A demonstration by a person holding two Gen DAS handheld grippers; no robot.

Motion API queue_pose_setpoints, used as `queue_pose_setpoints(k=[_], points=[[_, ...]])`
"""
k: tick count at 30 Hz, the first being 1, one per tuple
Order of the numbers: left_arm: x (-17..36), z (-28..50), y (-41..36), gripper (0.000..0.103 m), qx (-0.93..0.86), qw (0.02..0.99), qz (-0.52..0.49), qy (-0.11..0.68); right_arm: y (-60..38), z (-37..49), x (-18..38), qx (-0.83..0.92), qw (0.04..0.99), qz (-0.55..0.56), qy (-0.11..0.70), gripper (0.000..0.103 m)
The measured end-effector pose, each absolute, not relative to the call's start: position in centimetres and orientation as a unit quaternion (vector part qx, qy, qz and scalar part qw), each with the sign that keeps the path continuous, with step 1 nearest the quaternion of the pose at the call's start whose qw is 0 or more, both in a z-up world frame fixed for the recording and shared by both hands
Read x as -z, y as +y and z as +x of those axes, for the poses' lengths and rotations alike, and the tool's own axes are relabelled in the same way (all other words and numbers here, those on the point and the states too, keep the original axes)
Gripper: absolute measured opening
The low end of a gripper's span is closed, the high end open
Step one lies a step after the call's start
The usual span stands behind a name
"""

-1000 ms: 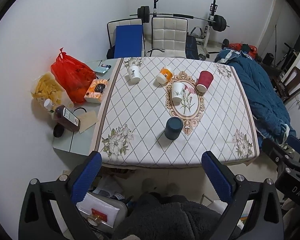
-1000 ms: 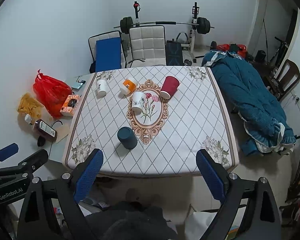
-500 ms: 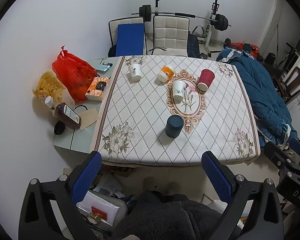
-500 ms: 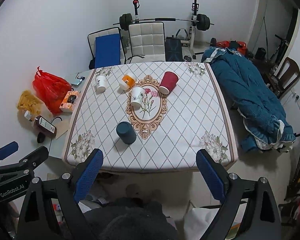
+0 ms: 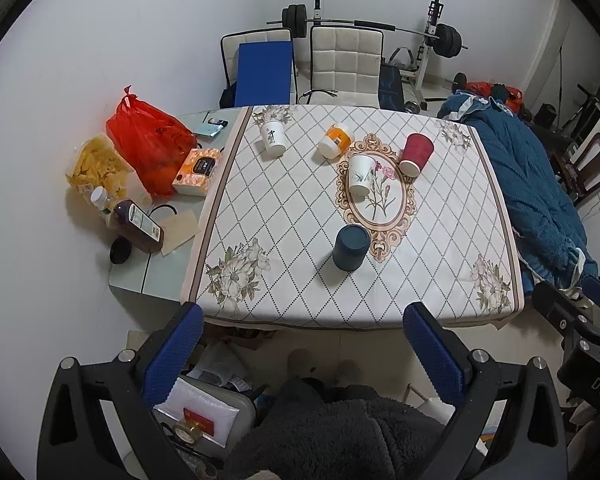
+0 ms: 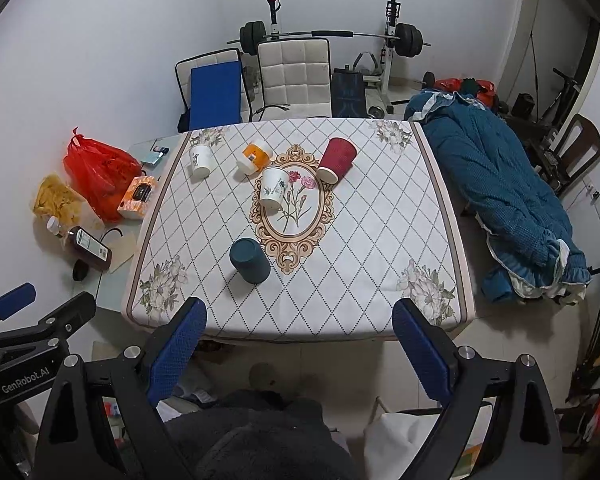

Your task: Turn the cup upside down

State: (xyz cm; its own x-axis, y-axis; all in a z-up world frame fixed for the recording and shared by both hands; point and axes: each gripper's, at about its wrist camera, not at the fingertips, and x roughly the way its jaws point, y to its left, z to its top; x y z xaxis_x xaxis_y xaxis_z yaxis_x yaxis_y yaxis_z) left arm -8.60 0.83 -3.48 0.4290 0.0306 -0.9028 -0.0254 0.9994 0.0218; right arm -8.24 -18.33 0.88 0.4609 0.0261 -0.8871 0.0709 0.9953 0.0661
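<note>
Beyond both gripper (image 5: pixel 303 332) tips, cup (image 5: pixel 351 247)

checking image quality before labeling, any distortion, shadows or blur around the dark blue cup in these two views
Left wrist view: strong fisheye bending at the table edges, dark blue cup sharp, with a soft shadow on its left. Right wrist view: same barrel warp and black corner vignette, cup in focus, no glare.

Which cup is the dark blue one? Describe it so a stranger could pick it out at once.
Start at the table with the diamond-patterned cloth and find the ornate oval flower medallion in its middle. The dark blue cup stands at the medallion's near left edge, alone and closest to the grippers. It is the only dark one; the white, orange and red cups all sit farther back.
</note>
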Motion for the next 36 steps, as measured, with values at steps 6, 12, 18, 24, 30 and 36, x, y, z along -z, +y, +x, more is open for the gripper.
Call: queue_pose_setpoints(k=[6,12,18,24,30,36], points=[[3.6,-8.6,0.8,0.102,-0.017,0.844,0.001,0.537,-18.5,-8.1,-0.7,0.01,0.853,0.046,0.52,0.096],[3.7,-8.6,0.7,0.102,-0.017,0.843,0.0,0.538,-18.7,-7.8,-0.7,0.008,0.853,0.045,0.519,0.096],[3.6,-8.6,0.3,0.102,-0.022,0.844,0.0,0.536,-18.7,-7.6,-0.7,0.008,0.853,0.045,0.519,0.096],[3.4,-8.4,0.3,0.102,-0.026,0.845,-0.002,0.534,-18.7,-7.4,-0.8,0.007,0.854,0.045,0.519,0.096],[3.4,-8.3,0.4,0.102,-0.026,0.844,-0.001,0.535,-18.9,-7.1,-0.8,0.005,0.853,0.044,0.52,0.096],[3.4,-8.3,0.4,0.102,-0.025,0.844,-0.001,0.535,-18.9,-7.0,-0.8,0.005,0.853,0.043,0.521,0.096]])
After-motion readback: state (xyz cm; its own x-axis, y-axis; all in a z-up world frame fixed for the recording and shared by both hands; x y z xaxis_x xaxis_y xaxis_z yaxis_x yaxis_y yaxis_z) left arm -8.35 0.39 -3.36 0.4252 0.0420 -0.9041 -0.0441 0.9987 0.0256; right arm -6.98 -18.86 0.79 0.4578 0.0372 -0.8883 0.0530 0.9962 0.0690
